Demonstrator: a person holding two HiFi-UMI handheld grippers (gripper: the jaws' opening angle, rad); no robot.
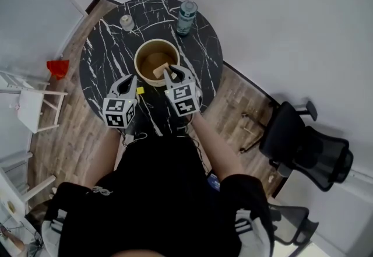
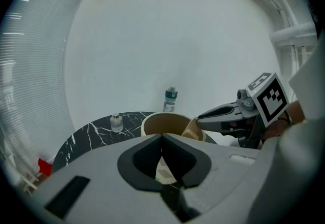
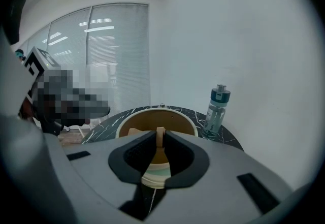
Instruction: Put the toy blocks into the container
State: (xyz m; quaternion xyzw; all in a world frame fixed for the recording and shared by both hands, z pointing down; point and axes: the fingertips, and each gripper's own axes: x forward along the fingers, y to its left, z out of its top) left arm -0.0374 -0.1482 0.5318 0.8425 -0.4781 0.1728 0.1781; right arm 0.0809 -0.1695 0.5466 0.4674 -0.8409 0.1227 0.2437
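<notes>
The round container (image 1: 147,50), cream-rimmed and brown inside, stands mid-table. My right gripper (image 1: 168,71) is shut on a tan wooden block (image 1: 160,69) and holds it over the container's near rim. In the right gripper view the block (image 3: 160,134) is pinched between the jaws of the right gripper (image 3: 160,140), above the container (image 3: 175,115), and another tan block (image 3: 134,131) lies inside. My left gripper (image 1: 128,83) hovers left of the container, shut and empty. The left gripper view shows the left gripper (image 2: 162,139), the container (image 2: 152,121) and the held block (image 2: 191,129). A small yellow block (image 1: 140,90) lies on the table between the grippers.
On the black marble table (image 1: 105,57), a water bottle (image 1: 186,17) and a small glass jar (image 1: 126,21) stand beyond the container. A white stool (image 1: 35,107) and a red object (image 1: 57,67) are on the floor at left, a black office chair (image 1: 303,142) at right.
</notes>
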